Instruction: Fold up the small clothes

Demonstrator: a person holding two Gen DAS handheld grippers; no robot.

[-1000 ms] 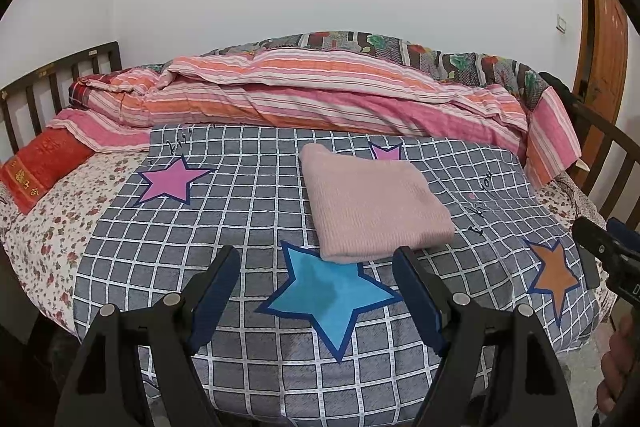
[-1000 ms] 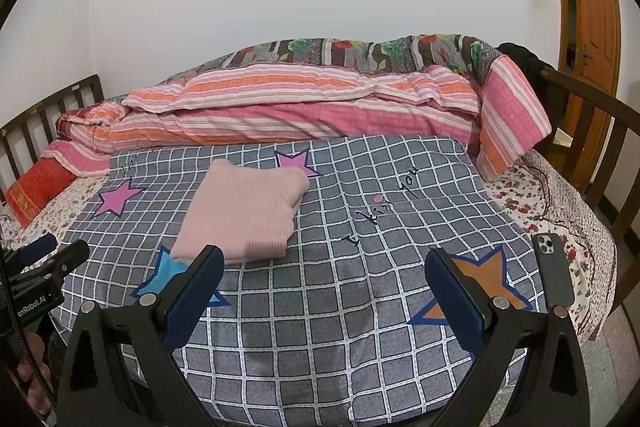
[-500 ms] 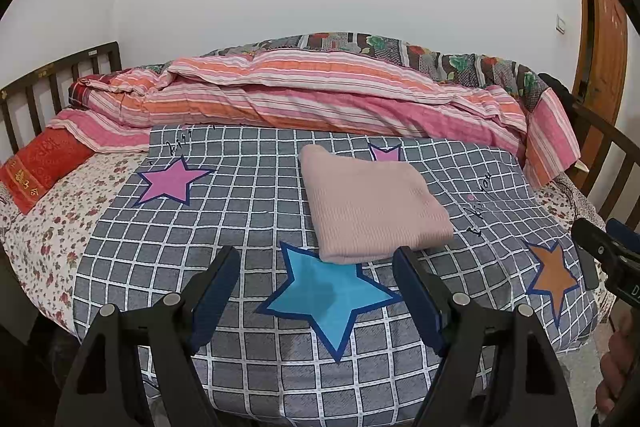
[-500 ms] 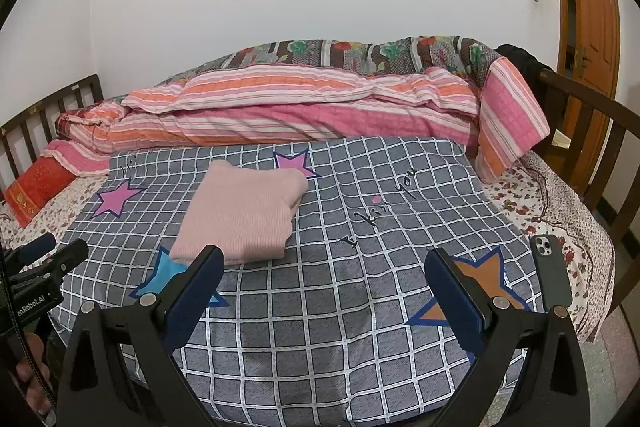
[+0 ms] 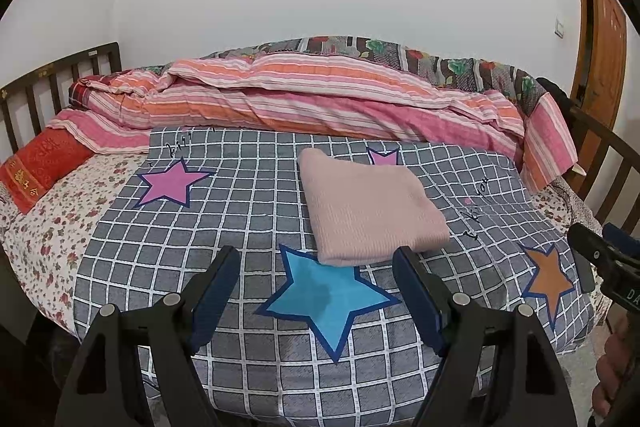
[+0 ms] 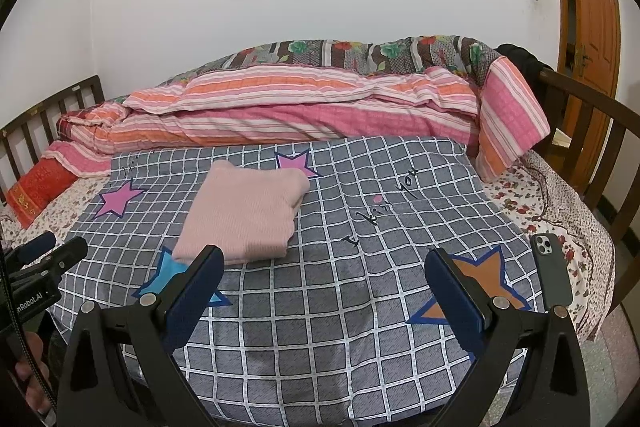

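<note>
Bed cover: grey white-checked blanket with coloured stars [image 5: 192, 251], spread flat across the bed.
Quilt: pink-and-orange striped quilt [image 6: 280, 107], heaped along the far side.
Garment: folded pink knitted garment [image 5: 368, 211], lying mid-blanket, its near edge touching the blue star.
Phone: dark smartphone [image 6: 552, 271], at the blanket's right edge.
Left gripper [image 5: 316, 291]: wide, empty, short of the garment.
Right gripper [image 6: 324, 287]: wide, empty, over bare blanket.
</note>
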